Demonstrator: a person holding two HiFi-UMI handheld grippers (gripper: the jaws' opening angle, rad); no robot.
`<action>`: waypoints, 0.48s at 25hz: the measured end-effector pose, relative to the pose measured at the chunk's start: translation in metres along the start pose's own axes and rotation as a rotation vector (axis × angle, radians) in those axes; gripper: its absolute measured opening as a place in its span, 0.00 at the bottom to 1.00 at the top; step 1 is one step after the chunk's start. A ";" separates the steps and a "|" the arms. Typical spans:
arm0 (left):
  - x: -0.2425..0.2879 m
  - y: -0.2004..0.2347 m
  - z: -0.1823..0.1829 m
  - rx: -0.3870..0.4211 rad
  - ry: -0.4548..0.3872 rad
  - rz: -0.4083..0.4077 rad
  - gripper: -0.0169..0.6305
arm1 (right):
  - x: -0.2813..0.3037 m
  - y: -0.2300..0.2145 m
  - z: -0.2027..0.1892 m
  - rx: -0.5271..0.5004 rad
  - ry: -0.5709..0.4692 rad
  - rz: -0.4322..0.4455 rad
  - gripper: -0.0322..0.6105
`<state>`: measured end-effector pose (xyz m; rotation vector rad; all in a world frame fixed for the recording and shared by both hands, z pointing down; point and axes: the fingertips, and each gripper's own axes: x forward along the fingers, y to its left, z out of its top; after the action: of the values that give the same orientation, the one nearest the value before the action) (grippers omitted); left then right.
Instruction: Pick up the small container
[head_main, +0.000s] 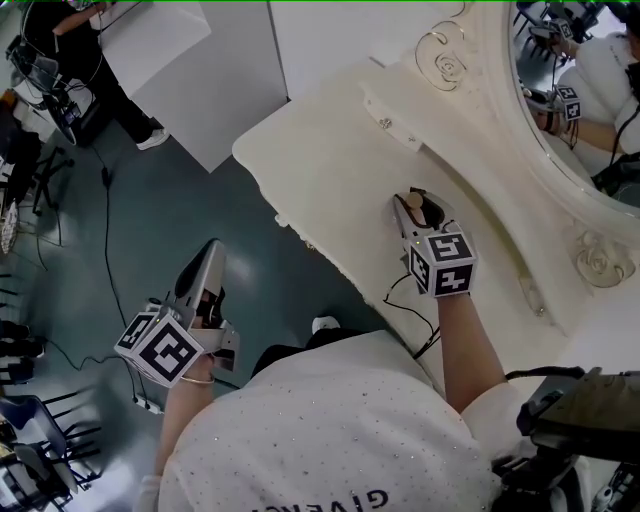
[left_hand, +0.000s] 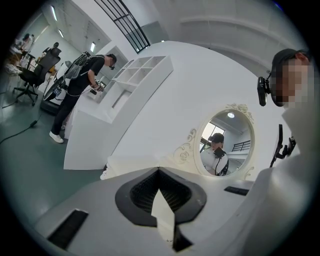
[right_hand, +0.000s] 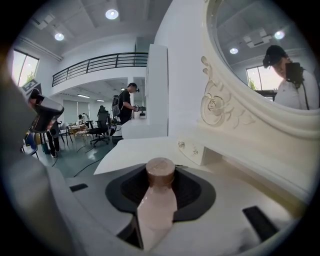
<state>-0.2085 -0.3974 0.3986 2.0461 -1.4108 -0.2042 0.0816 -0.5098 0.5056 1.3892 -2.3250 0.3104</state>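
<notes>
The small container (right_hand: 159, 186) is a pale pink bottle with a brownish cap. It stands upright between the jaws of my right gripper (right_hand: 160, 176), which is shut on it. From the head view, that gripper (head_main: 420, 205) is over the white vanity table (head_main: 330, 140), near its back edge below the mirror, and the container (head_main: 414, 204) shows only partly between the fingers. My left gripper (head_main: 205, 265) hangs shut and empty over the grey floor, left of the table. In the left gripper view its jaws (left_hand: 159, 172) meet at the tips.
An oval mirror (head_main: 580, 110) in an ornate white frame rises behind the table. A small raised ledge with two knobs (head_main: 385, 123) sits on the tabletop. White panels (head_main: 230, 70) stand on the floor beyond the table; a person (head_main: 90, 60) works far left. Cables (head_main: 108, 230) cross the floor.
</notes>
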 end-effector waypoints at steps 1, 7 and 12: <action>-0.001 0.000 0.001 0.001 -0.004 0.004 0.03 | 0.001 -0.001 0.001 0.003 -0.003 0.001 0.26; -0.016 0.009 0.000 -0.010 -0.012 0.043 0.03 | 0.005 -0.006 0.002 0.030 -0.006 -0.007 0.26; -0.026 0.019 -0.002 -0.033 -0.026 0.052 0.03 | 0.008 -0.001 0.006 0.029 -0.013 -0.013 0.26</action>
<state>-0.2334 -0.3775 0.4057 1.9850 -1.4649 -0.2312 0.0776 -0.5189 0.5038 1.4234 -2.3303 0.3334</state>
